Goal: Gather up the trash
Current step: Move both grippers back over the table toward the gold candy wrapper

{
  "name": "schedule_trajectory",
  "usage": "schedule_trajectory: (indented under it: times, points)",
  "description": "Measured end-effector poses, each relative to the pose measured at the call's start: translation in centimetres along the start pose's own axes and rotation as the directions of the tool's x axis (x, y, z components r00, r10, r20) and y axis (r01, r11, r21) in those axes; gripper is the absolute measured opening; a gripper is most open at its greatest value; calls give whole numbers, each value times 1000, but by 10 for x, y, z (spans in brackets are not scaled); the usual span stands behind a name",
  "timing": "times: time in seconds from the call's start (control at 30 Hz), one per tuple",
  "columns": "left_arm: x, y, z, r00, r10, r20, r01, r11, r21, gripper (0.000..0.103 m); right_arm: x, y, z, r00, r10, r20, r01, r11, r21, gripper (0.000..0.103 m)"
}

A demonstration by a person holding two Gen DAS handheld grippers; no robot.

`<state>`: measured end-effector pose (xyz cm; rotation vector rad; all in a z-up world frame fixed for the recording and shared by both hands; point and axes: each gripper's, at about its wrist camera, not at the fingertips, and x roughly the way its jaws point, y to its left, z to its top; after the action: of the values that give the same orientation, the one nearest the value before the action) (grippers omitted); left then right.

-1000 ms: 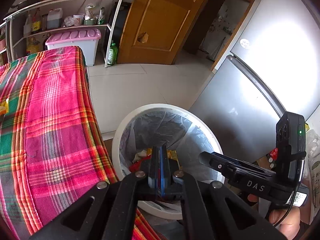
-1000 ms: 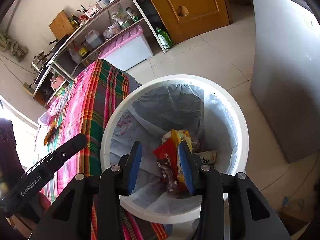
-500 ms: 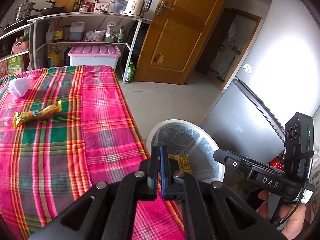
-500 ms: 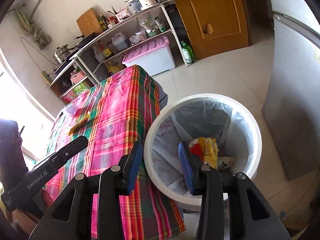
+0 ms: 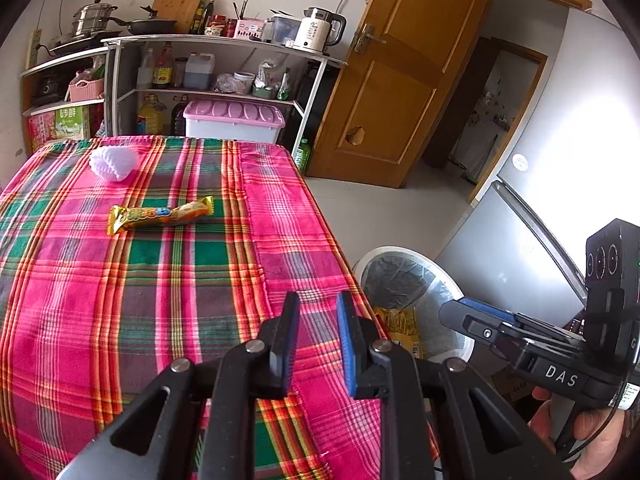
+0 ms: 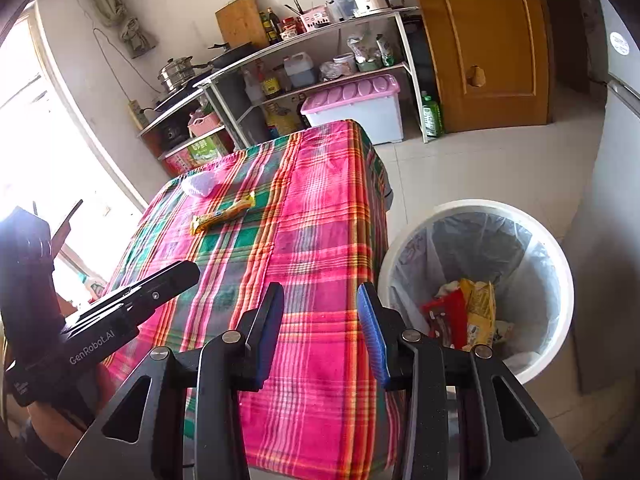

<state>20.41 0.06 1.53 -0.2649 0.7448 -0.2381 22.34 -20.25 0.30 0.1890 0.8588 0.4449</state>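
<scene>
A yellow-orange snack wrapper [image 5: 160,218] lies on the plaid tablecloth [image 5: 120,300], with a white foam fruit net [image 5: 113,163] behind it near the far left edge. Both show in the right wrist view, the wrapper [image 6: 222,216] and the net [image 6: 199,184]. A white bin [image 6: 476,206] with a clear liner stands on the floor right of the table and holds red and yellow wrappers [image 6: 464,312]. My left gripper [image 5: 318,340] is open and empty over the table's near right part. My right gripper [image 6: 322,328] is open and empty over the table's near edge, left of the bin.
A metal shelf rack [image 5: 224,76] with bottles, pots and a kettle stands behind the table, with a pink-lidded box [image 5: 234,122] under it. A wooden door [image 5: 400,92] is at the back right. A grey fridge [image 5: 560,220] stands right of the bin [image 5: 414,264].
Both grippers rose and swung left from over the bin to over the table. The left gripper went from shut to open. The right gripper opened a bit wider.
</scene>
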Motion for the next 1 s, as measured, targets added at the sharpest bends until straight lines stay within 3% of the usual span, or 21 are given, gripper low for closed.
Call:
schedule_trajectory:
  times: [0.53, 1.0]
  points:
    - [-28, 58, -7, 996, 86, 24, -84, 993, -81, 22, 23, 48, 7, 997, 66, -42, -70, 991, -111, 39]
    - [-34, 118, 18, 984, 171, 57, -163, 978, -128, 24, 84, 105, 35, 986, 142, -89, -163, 935, -314, 41]
